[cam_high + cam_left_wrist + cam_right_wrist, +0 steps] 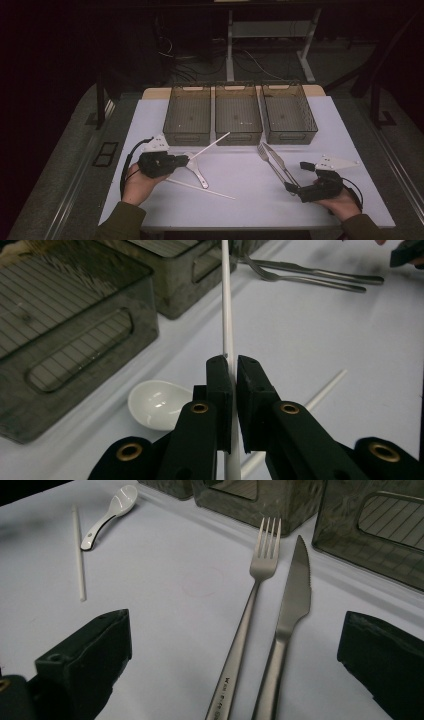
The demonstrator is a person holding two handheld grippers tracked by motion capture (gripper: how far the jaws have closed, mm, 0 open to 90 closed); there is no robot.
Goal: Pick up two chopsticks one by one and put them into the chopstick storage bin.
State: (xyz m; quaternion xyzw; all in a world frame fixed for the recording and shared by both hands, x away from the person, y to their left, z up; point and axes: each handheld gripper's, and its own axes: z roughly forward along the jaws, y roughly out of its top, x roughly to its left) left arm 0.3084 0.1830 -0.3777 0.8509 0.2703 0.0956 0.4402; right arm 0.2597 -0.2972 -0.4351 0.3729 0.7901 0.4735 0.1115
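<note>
Two white chopsticks are counted. One chopstick (227,315) is clamped between the near-closed jaws of the left tool (184,160) and is pointed toward two o'clock, its far tip seen over the front edge of the middle bin. The second chopstick (200,189) is left flat on the tabletop (240,205), just below the left tool at five o'clock. One white spoon (159,404) is seen beside it, one fork (252,595) and one knife (292,605) are laid side by side, nearly touching, at the right. Three smoky bins (238,115) are lined up at twelve o'clock, touching wall to wall.

The right tool (295,187) is held wide open with nothing gripped; the fork and knife handles are framed between its jaws. Open room is offered across the tabletop's centre and along its near edge. The bin interiors are hard to make out in the dim light, and the handle ends are cut off in the right gripper view.
</note>
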